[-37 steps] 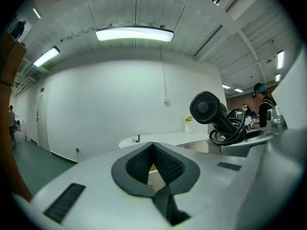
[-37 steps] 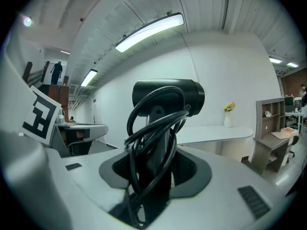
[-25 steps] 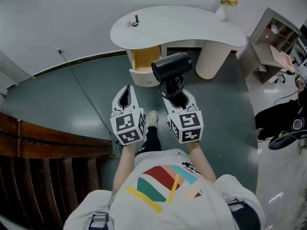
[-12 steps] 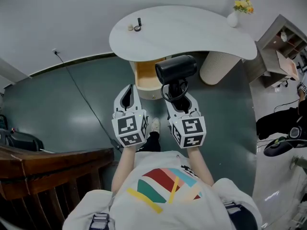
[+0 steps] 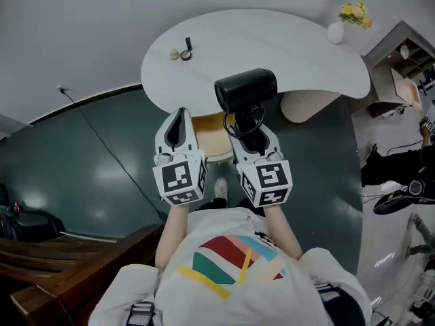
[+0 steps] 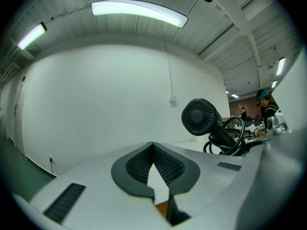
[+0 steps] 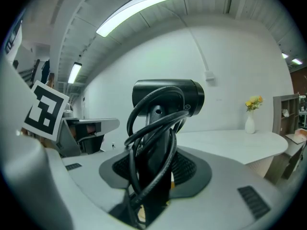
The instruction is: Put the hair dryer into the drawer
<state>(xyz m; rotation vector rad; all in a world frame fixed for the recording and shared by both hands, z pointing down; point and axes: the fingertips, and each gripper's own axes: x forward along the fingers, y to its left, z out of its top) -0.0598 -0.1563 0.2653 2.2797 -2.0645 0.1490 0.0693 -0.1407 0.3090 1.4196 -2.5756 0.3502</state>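
A black hair dryer [image 5: 246, 90] with its cord wound round the handle stands upright in my right gripper [image 5: 251, 133], which is shut on the handle. In the right gripper view the hair dryer [image 7: 168, 97] fills the middle, and the right gripper [image 7: 156, 164] pinches the handle and cord. My left gripper [image 5: 178, 122] is alongside to the left, shut and holding nothing; in its own view the left gripper [image 6: 153, 150] has its tips touching, and the hair dryer [image 6: 200, 117] shows at the right. The open drawer [image 5: 207, 133] with its wooden inside lies between and just beyond both grippers, under the white table [image 5: 285, 43].
On the table stand a white vase of yellow flowers [image 5: 336, 30] at the right end and two small items [image 5: 181, 51] at the left. A cable [image 5: 102, 141] runs over the green floor. Dark wooden furniture [image 5: 68, 263] is at lower left, a shelf unit [image 5: 401, 60] at far right.
Both grippers and the hair dryer have come closer to the table. The open drawer, earlier well ahead of the jaws, now sits right between them.
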